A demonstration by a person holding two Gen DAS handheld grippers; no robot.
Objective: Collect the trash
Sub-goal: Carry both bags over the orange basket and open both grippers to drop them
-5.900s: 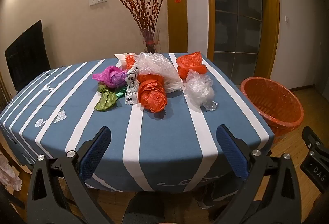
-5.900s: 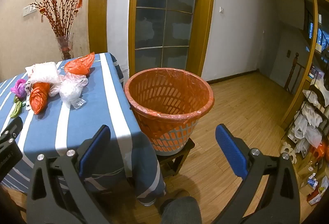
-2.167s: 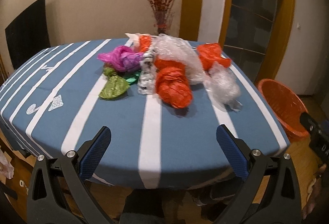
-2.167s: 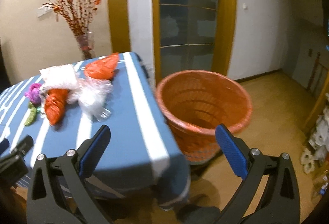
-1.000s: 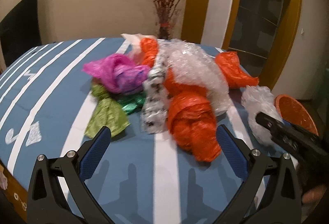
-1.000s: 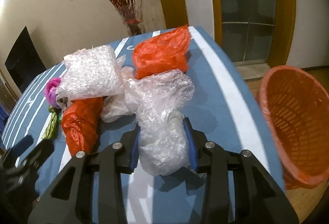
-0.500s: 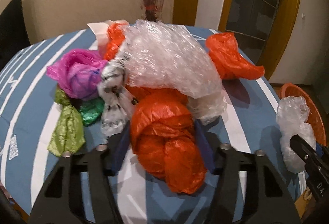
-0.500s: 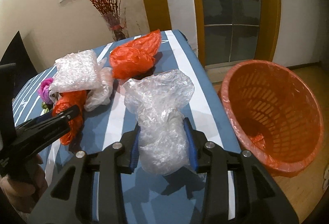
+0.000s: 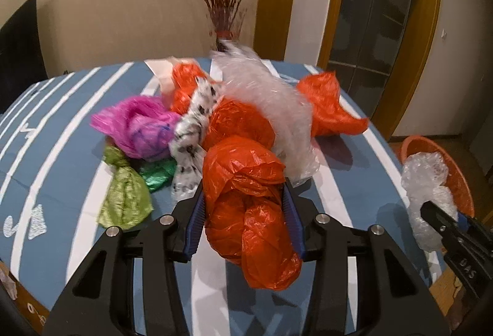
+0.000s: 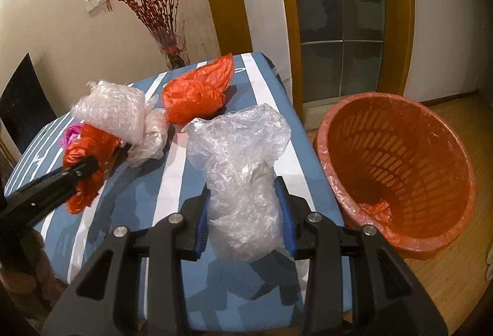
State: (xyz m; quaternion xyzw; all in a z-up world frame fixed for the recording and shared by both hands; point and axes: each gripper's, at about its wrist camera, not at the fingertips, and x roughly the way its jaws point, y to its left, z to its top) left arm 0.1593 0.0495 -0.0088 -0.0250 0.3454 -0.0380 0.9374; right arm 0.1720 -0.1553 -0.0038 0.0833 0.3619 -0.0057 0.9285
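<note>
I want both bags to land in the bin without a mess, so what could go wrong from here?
1. The knotted orange bag in the left gripper touches the bubble wrap and spotted bag; lifting may drag them along.
2. The clear bag bulges well beyond the right gripper; the slick film could slip out before reaching the orange basket.
3. The basket sits off the table edge, so an early release would likely drop trash on the floor.
</note>
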